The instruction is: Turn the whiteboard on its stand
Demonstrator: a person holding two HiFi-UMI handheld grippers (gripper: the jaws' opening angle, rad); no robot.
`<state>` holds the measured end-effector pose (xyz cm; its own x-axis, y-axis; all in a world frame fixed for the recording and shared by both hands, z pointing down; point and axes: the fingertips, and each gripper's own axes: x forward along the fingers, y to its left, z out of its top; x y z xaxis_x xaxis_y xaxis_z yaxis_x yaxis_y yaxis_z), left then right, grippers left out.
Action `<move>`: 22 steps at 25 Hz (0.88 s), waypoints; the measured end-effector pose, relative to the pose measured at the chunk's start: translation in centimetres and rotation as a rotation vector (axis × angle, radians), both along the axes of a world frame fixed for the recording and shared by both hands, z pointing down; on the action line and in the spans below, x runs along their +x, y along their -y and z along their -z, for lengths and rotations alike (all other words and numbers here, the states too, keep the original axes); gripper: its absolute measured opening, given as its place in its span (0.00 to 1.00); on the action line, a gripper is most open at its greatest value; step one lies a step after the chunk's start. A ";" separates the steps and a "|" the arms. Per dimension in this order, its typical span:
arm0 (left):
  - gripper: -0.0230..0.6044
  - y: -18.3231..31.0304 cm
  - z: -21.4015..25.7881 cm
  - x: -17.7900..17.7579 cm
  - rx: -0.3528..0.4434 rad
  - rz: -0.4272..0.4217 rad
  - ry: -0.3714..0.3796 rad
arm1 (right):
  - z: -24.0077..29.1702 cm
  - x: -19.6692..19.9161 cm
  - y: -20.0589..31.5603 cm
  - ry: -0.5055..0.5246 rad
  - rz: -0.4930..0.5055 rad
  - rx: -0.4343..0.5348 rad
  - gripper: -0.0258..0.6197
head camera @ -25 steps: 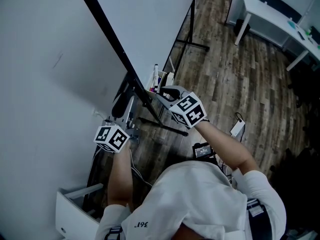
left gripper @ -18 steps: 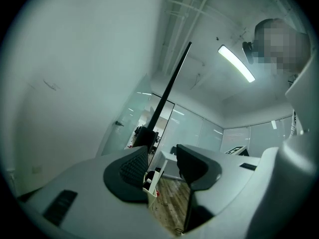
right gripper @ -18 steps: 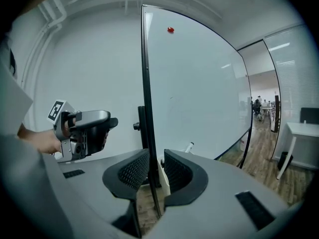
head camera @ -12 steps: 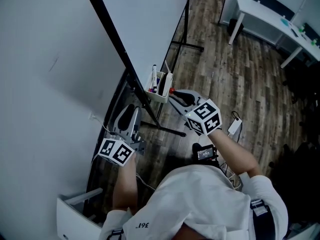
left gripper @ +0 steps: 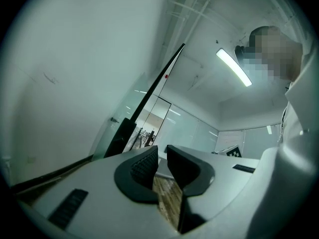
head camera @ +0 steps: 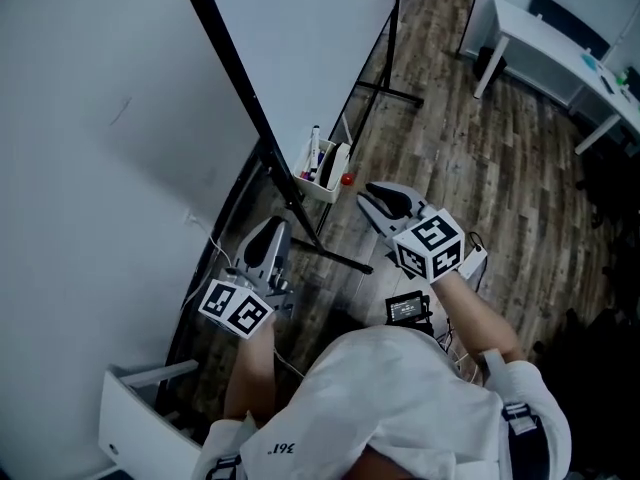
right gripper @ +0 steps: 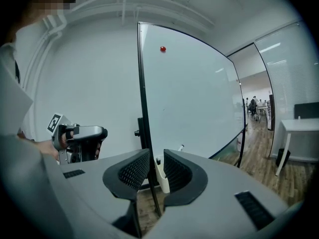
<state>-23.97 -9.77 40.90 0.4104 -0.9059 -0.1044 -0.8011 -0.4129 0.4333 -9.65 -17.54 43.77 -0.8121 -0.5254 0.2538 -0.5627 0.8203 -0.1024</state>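
White whiteboard (head camera: 300, 38) stands upright on its stand, edge-on before you. Your left hand-held gripper (head camera: 270, 230) has just been closing to a narrow gap and grasps nothing. Your right hand-held gripper (head camera: 374, 196) is released, and neither touches the board.

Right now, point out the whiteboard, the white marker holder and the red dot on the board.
whiteboard (right gripper: 194, 93), right gripper view, middle of its white face.
marker holder (head camera: 326, 188), head view, its white front wall.
red dot (right gripper: 163, 49), right gripper view, its centre, high on the board.
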 end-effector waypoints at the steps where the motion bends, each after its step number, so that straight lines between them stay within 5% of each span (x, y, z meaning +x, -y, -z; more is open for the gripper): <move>1: 0.14 -0.2 0.0 0.5 -0.004 0.002 -0.003 | 0.0 0.7 0.0 0.002 -0.002 -0.001 0.20; 22: 0.08 -5.2 -1.0 14.4 -0.082 -0.008 -0.034 | -0.5 16.1 -3.4 0.052 -0.036 -0.054 0.14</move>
